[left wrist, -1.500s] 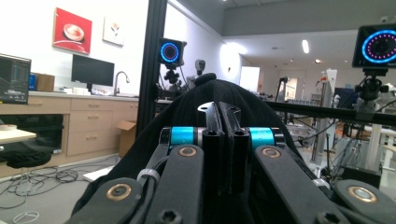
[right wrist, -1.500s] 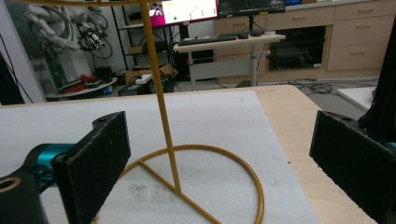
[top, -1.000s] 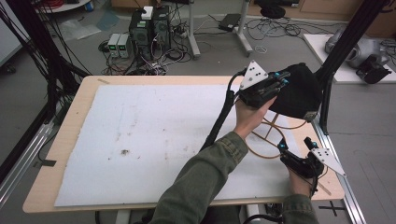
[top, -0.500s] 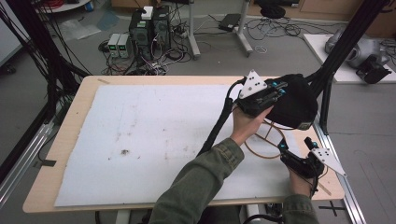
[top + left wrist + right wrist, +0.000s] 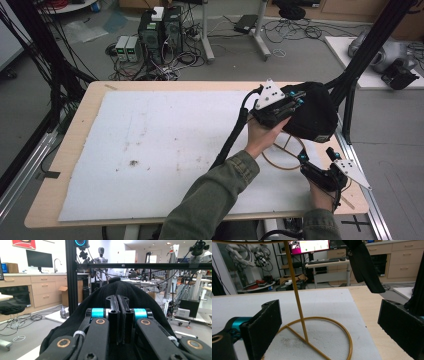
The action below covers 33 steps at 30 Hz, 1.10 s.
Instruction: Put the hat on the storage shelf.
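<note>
Since the earlier frames the black cap (image 5: 310, 116) has turned and settled lower over the stand, its crown now toward 3 o'clock of the left gripper (image 5: 292, 100); the right gripper (image 5: 311, 165) has kept its place.

Nearest the person, at 5 o'clock on the white mat (image 5: 150, 150), the right gripper rests low with its jaws standing wide apart and nothing between the pads. In its own view the two pads (image 5: 263, 326) flank the gold wire hat stand (image 5: 298, 302) without touching it: ring base flat on the mat, stem upright.

Beyond it, toward 2 o'clock of the table (image 5: 85, 107), the left gripper has its jaws closed tight, pinching the fabric of the cap; the left gripper view shows the jaws pressed together against the black crown (image 5: 140, 302). The cap sits above the stand's top, and a black strap (image 5: 362, 267) hangs beside the stem.

Assessment: the cap is lifted and brought over the stand. Seating it fully on the top loop and releasing it appear outstanding; whether it already bears on the stand cannot be told.
</note>
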Available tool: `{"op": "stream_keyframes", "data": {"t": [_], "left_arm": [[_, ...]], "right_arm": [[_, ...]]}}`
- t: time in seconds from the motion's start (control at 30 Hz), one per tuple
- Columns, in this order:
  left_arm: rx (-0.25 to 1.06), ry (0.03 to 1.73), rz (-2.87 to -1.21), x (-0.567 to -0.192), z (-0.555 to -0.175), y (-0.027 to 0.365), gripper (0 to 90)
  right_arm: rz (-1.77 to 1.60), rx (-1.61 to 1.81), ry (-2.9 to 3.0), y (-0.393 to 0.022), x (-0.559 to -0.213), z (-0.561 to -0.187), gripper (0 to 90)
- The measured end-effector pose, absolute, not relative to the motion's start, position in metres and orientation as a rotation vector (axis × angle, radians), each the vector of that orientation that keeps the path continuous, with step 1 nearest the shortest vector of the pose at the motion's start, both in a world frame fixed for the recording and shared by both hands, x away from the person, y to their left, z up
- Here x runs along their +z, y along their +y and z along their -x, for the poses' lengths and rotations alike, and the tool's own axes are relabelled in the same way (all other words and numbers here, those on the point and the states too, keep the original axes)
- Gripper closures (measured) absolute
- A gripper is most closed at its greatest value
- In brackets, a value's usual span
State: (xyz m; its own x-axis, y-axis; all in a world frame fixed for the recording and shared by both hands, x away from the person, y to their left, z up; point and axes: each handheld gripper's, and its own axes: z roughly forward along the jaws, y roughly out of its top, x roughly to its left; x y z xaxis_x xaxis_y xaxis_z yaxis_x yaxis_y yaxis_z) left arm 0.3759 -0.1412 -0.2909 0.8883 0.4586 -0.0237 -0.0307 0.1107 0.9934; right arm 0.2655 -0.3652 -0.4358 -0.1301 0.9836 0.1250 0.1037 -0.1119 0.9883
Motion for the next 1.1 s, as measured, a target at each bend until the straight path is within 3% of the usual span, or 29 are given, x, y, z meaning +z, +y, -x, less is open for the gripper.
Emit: {"op": "stream_keyframes", "data": {"t": [0.13,0.2,0.23,0.27,0.37,0.53,1.1], "left_arm": [[0.354,0.375,-1.428,-0.291,-0.377,-0.141,84.9],[0.359,0.407,-1.438,-0.292,-0.377,-0.14,75.5],[0.348,0.413,-1.437,-0.292,-0.378,-0.139,66.2],[0.331,0.421,-1.427,-0.293,-0.379,-0.137,66.2],[0.314,0.44,-1.399,-0.292,-0.381,-0.131,51.9],[0.321,0.468,-1.384,-0.289,-0.382,-0.119,37.0],[0.393,0.528,-1.397,-0.275,-0.374,-0.038,30.5]], "right_arm": [[-1.301,1.351,1.328,-0.365,-0.436,-0.266,4.2],[-1.299,1.348,1.335,-0.365,-0.436,-0.266,4.2],[-1.299,1.349,1.334,-0.365,-0.436,-0.266,4.2],[-1.299,1.349,1.334,-0.365,-0.436,-0.266,4.2],[-1.296,1.348,1.334,-0.365,-0.436,-0.266,4.2],[-1.292,1.347,1.339,-0.363,-0.436,-0.266,4.2],[-1.277,1.34,1.346,-0.357,-0.434,-0.268,4.2]]}}
